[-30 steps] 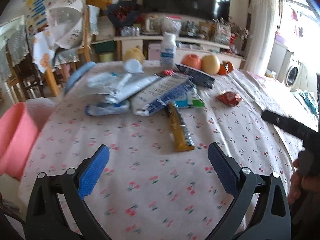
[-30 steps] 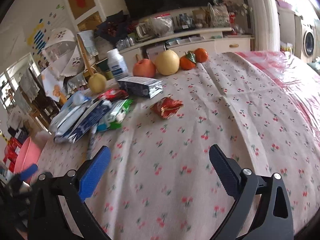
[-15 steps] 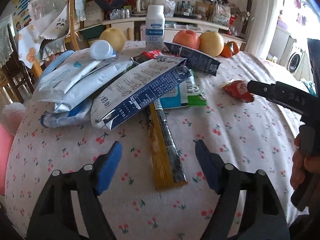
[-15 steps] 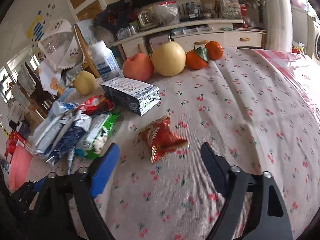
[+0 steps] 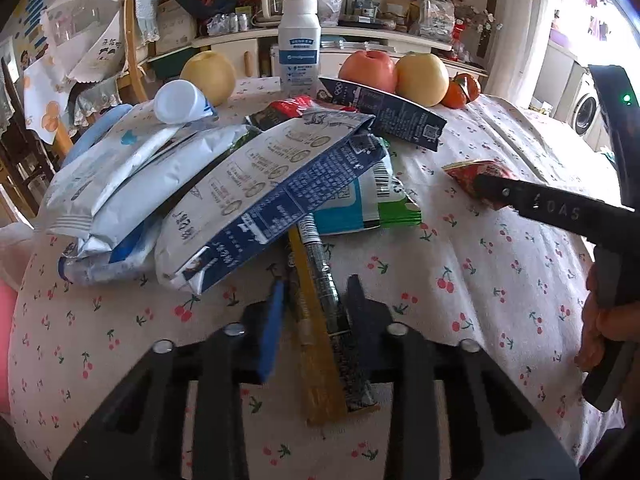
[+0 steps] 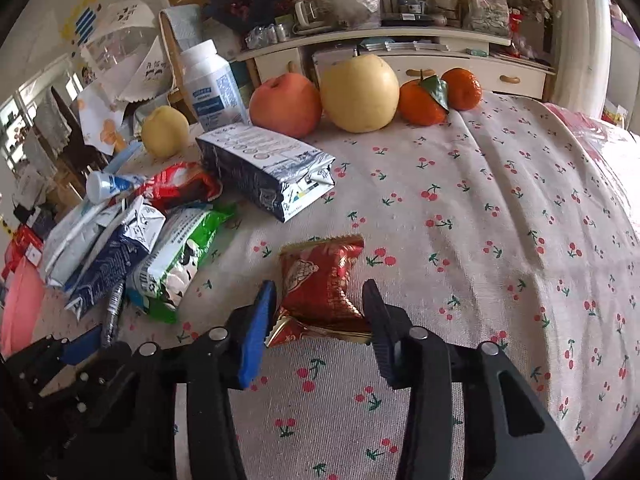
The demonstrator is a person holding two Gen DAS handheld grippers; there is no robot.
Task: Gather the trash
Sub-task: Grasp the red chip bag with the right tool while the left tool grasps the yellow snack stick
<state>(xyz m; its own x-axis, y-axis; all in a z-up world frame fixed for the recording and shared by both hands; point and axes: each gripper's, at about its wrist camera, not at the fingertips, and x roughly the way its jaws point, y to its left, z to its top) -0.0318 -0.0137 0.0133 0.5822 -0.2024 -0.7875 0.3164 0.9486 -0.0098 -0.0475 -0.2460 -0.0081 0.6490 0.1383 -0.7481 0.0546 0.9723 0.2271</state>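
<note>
We see our left gripper (image 5: 314,312) low over the cherry-print cloth of the surface (image 5: 500,272), its fingers (image 5: 272,320) narrowing around a long yellow-and-black wrapper (image 5: 320,320) that lies flat and runs from between them up under a heap of packaging; the blue pad on one side and the black finger on the other stand right at the wrapper's edges, though we cannot tell if both already press on it. Above it the heap holds a blue-and-white carton (image 5: 272,188) lying slantwise, pale foil bags (image 5: 132,176) to the left, and a green-and-white pouch (image 5: 384,200) just beside the carton. Farther back stand a white bottle (image 5: 299,44), a pear (image 5: 208,76), an apple (image 5: 370,70) and a second pear (image 5: 422,78). From the right wrist view, our right gripper (image 6: 320,312) is closing too, with a crumpled red foil wrapper (image 6: 320,280) between its fingers (image 6: 256,332); the blue pad touches the wrapper's lower left corner and the black finger sits against its right edge. The red wrapper rests on the cloth, apart from the heap at the left and from a silver-and-blue carton (image 6: 264,168) behind it. Two oranges (image 6: 440,94) sit at the far edge beside the fruit row. A hand (image 5: 604,328) grips the right tool's handle in the left view.
</note>
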